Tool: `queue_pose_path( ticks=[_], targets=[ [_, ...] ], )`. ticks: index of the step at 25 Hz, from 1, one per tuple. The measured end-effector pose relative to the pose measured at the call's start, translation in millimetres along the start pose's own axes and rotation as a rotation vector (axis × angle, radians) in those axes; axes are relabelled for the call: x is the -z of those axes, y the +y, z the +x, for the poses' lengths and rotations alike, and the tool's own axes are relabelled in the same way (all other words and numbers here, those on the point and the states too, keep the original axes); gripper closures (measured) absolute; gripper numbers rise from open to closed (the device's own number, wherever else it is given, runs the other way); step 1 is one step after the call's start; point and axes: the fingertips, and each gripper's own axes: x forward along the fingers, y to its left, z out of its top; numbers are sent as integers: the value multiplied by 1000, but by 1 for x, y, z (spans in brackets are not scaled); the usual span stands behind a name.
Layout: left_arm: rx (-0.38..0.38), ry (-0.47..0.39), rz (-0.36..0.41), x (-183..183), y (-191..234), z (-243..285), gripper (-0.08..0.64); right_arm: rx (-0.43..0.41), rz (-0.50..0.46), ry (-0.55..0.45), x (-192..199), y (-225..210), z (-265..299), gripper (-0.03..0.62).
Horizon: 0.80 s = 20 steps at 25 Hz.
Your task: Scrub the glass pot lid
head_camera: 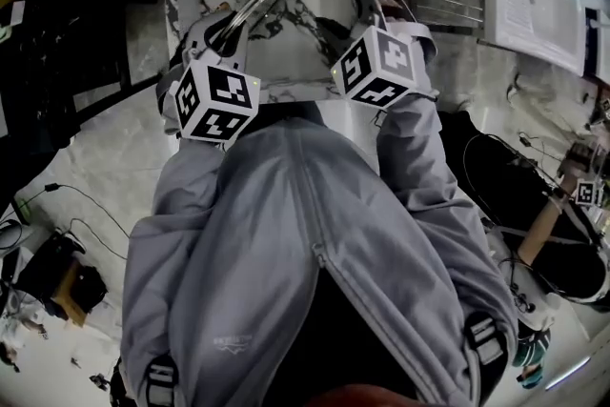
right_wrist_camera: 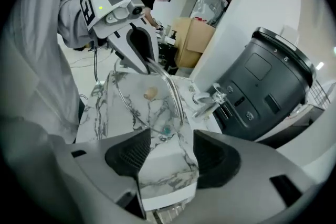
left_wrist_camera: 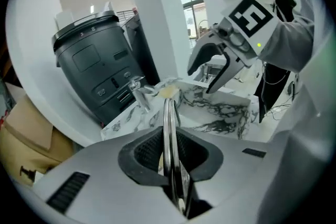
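Note:
The glass pot lid [head_camera: 255, 3], clear with a metal rim, hangs over the marble sink [head_camera: 286, 62]. My left gripper [head_camera: 229, 29] is shut on its rim. In the left gripper view the rim [left_wrist_camera: 168, 113] runs edge-on between the black pads of the left gripper [left_wrist_camera: 169, 139]. The right gripper view shows the lid [right_wrist_camera: 176, 97] hanging tilted from the left gripper [right_wrist_camera: 149, 65]. My right gripper [head_camera: 357, 0] stands open a little to the right of the lid and holds nothing. Its spread fingers show in the left gripper view [left_wrist_camera: 212, 73], and only the sink wall lies beyond its jaws [right_wrist_camera: 167, 152].
A chrome faucet [left_wrist_camera: 137, 89] stands at the sink's corner. A small yellowish object [right_wrist_camera: 151, 93] lies at the far end of the basin. A big dark appliance [right_wrist_camera: 268, 81] stands behind the faucet. Cables and gear lie on the floor [head_camera: 57, 262].

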Motion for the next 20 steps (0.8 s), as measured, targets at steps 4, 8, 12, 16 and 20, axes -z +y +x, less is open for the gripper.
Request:
queue_pose_path(
  ticks=[4, 8, 12, 16, 20],
  targets=[
    [88, -24, 105, -12, -37, -3, 488, -64, -167, -41, -31, 19, 10, 356],
    [157, -31, 171, -13, -65, -8, 474, -160, -276, -35, -35, 47, 25, 356],
    [227, -50, 149, -10, -79, -15, 458, -199, -323, -22, -30, 66, 34, 397],
    [379, -96, 57, -6, -90, -23, 434, -168, -344, -37, -31, 71, 37, 536],
    [543, -236, -12, -17, -88, -48, 426, -155, -368, -47, -27, 77, 33, 546]
  ],
)
